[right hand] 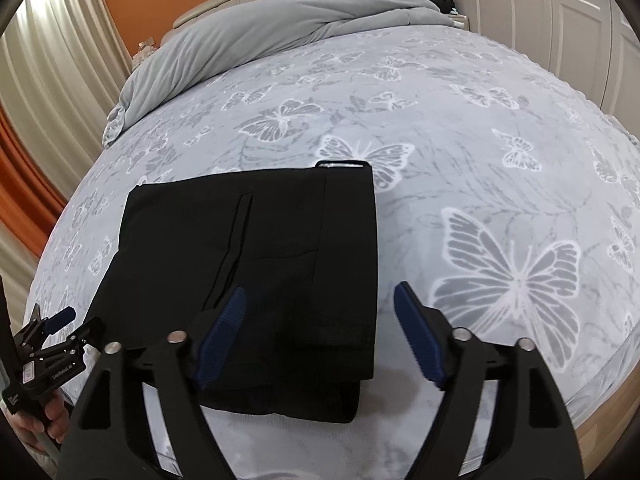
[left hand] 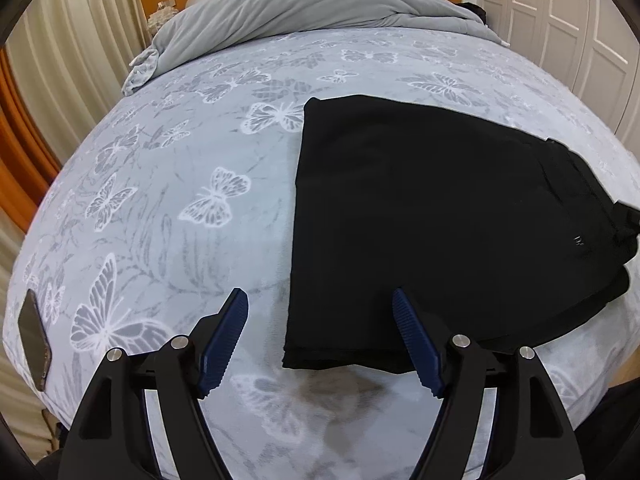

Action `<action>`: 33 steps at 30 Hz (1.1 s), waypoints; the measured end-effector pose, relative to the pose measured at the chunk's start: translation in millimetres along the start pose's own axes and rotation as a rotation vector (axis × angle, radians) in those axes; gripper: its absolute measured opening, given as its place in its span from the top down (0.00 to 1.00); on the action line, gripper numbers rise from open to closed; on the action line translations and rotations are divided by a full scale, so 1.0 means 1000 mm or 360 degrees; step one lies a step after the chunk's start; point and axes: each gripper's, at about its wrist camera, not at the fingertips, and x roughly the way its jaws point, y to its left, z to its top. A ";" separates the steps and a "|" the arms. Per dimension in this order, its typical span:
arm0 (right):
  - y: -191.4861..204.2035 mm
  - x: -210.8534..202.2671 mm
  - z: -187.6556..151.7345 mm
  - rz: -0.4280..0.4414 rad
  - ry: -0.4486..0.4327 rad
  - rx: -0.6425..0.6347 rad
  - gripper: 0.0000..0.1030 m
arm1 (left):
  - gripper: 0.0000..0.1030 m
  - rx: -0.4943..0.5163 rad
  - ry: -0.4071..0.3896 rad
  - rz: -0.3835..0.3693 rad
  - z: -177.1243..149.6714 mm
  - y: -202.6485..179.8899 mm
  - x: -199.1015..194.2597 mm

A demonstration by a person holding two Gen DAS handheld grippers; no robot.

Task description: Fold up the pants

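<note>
Black pants (left hand: 440, 220) lie folded into a flat stack on the bed, their waistband end toward the right. In the left wrist view my left gripper (left hand: 320, 312) hangs open above the stack's near left corner, its blue pads (left hand: 224, 344) apart and empty. The right wrist view shows the same pants (right hand: 248, 272) with a pocket slit and waistband on top. My right gripper (right hand: 320, 312) stands open over the stack's near right edge, nothing pressed between its pads (right hand: 418, 340). The left gripper (right hand: 64, 324) also shows at the far left there, held by a hand.
The bed (left hand: 180, 184) has a pale blue cover with white butterflies. A grey duvet (left hand: 288, 12) is bunched at the headboard end. A dark phone (left hand: 34, 340) lies near the bed's left edge. Curtains hang at the left, white wardrobe doors (right hand: 560, 20) at the right.
</note>
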 end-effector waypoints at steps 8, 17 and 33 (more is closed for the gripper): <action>-0.031 0.031 -0.012 0.0240 0.0292 0.0277 0.13 | 0.16 -0.0478 0.0140 -0.0584 0.007 0.037 0.013; -0.016 0.045 -0.005 0.0385 0.0265 0.0230 0.65 | 0.68 -0.0666 0.0272 -0.0694 0.015 0.039 0.060; -0.014 0.017 -0.044 0.0359 0.0368 0.0169 0.25 | 0.30 -0.0416 0.0196 -0.0434 -0.029 0.028 0.008</action>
